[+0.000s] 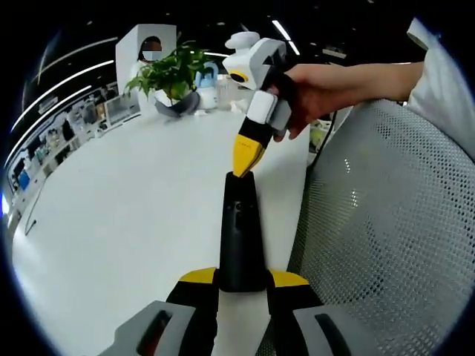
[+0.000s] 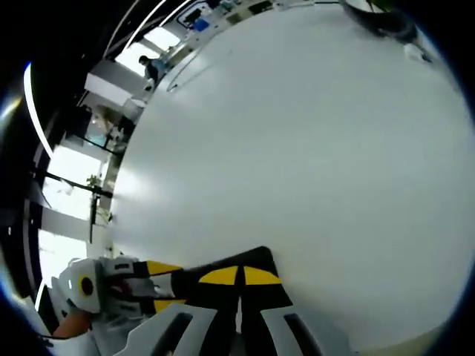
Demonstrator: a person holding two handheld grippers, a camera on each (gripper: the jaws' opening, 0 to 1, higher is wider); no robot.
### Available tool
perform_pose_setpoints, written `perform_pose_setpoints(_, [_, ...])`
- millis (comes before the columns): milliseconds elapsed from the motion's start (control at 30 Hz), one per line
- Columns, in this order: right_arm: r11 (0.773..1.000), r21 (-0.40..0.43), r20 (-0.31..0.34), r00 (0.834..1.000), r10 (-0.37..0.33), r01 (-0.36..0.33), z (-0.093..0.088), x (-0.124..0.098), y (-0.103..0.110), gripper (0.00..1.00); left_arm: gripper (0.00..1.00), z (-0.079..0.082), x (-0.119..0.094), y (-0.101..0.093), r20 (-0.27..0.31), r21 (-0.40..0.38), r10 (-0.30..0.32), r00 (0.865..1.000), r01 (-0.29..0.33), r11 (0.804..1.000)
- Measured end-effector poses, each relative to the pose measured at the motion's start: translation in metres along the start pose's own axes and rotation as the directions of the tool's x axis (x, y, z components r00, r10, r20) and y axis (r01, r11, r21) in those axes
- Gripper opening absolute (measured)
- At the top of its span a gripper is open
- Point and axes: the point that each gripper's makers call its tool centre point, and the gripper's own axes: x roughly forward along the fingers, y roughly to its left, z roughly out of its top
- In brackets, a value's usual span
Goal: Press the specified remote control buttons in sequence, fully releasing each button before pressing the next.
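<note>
A slim black remote control [image 1: 241, 230] stands upright over the white table [image 1: 133, 208], with my left gripper [image 1: 241, 279] shut on its lower end. My right gripper [image 1: 246, 157], held by a hand, comes down from the upper right. Its yellow tips are shut together and touch the remote's top end. In the right gripper view my right gripper [image 2: 239, 276] shows shut yellow tips resting on the dark remote [image 2: 258, 257]. The left gripper [image 2: 166, 286] reaches in from the lower left there. Which button lies under the tips is hidden.
A white mesh chair back [image 1: 386, 222] stands close on the right. At the table's far end are a potted green plant [image 1: 172, 74] and a small white-and-blue device [image 1: 208, 83]. Shelves [image 1: 52, 141] line the room on the left.
</note>
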Motion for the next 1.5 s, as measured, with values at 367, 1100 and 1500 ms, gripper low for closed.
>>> perform_pose_setpoints(367, [1.000, 0.024, -0.001, 1.000, 0.004, -0.004, -0.001, 0.000, -0.001, 0.00, 0.25, 0.001, 0.001, 0.000, 0.003, 0.000, -0.002, 1.000, 0.002, 1.000])
perform_pose_setpoints(1100, [0.999, -0.036, 0.008, 1.000, -0.011, 0.011, -0.002, 0.001, 0.000, 0.00, 0.25, 0.001, 0.001, 0.000, 0.004, 0.000, -0.004, 1.000, 0.004, 1.000])
perform_pose_setpoints(1500, [0.999, -0.023, -0.030, 0.999, 0.034, -0.035, -0.005, 0.004, 0.007, 0.00, 0.25, 0.000, 0.001, 0.000, 0.003, 0.002, -0.014, 1.000, 0.014, 1.000])
